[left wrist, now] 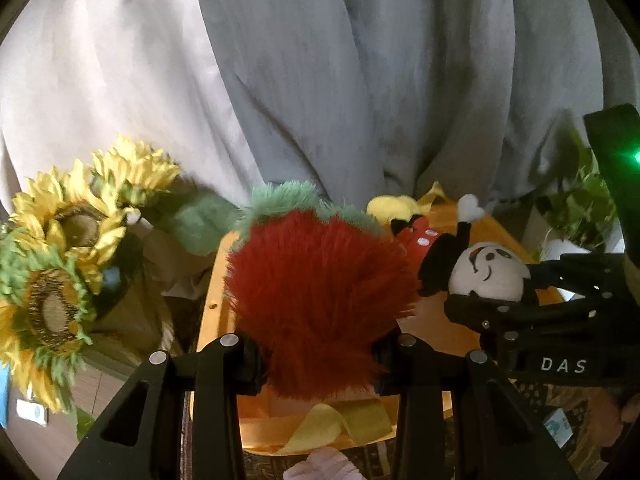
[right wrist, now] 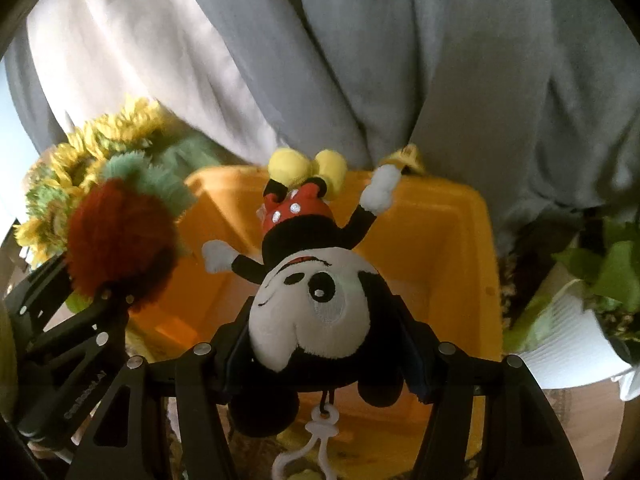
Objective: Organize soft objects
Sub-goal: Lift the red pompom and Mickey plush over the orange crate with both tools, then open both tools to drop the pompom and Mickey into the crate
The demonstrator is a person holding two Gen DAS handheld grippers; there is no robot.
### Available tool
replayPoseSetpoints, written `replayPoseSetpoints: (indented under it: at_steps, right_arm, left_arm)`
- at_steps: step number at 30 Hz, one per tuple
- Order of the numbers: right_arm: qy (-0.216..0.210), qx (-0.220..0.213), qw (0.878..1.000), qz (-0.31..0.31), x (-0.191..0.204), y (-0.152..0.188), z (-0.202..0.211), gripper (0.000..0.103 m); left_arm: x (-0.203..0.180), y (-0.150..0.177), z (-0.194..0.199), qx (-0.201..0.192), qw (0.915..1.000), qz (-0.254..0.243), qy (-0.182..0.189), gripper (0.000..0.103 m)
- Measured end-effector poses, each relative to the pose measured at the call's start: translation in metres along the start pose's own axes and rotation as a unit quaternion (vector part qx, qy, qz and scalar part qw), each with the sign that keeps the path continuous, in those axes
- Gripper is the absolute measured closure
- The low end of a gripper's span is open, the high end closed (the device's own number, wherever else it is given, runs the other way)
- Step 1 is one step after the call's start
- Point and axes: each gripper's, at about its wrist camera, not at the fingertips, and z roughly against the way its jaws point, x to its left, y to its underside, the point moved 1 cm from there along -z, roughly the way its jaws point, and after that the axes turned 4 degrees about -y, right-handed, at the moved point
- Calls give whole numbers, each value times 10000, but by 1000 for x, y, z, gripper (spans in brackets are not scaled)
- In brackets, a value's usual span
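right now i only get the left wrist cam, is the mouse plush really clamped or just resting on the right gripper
Observer: Clamped. The right gripper has its fingers pressed on both sides of the mouse plush, head toward the camera, feet away.
Operator: anything hanging off it
Observer: Yes, a white plastic clip dangles on a cord below its head.
Operator: is the bin under it empty
Observer: The orange bin shows a bare floor behind the plush; the part beneath it is hidden.
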Motion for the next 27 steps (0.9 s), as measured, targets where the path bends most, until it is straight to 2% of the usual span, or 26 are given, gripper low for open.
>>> replayPoseSetpoints:
  at_steps: [4,7,10,15,18,20,22,27]
  right_arm:
    - [-68,350,9994,27,-6,-4,-21,40]
    - [-271,705,9971,-3,-11,-6,-39,40]
    - [-217,960,9949,212,-8,-9,-54,40]
    - [-180,1173,9927,199,-10,-10,-67,32]
    - [-172,1272,9913,297,-7,-10,-69,32]
    - [-151,1325,9906,310,-7,-10,-70,31]
    - [-119,1349,9903,317,-9,-11,-70,30]
    - [-33,1283,9914,261,-9,-13,-65,30]
  left_arm:
    - [1,2,-19,303,9995,-40,8,66]
    - [2,1,-32,537,9985,-10,54,65]
    - [2,4,-42,738,9972,-31,105,64]
    - [1,5,-48,842,9964,-2,85,52]
    - [1,2,-50,840,9965,-41,-12,48]
    - [1,0,-49,849,9964,-24,-76,40]
    - [2,0,-47,840,9964,-21,-99,37]
    - [6,0,-37,788,9967,37,-184,27]
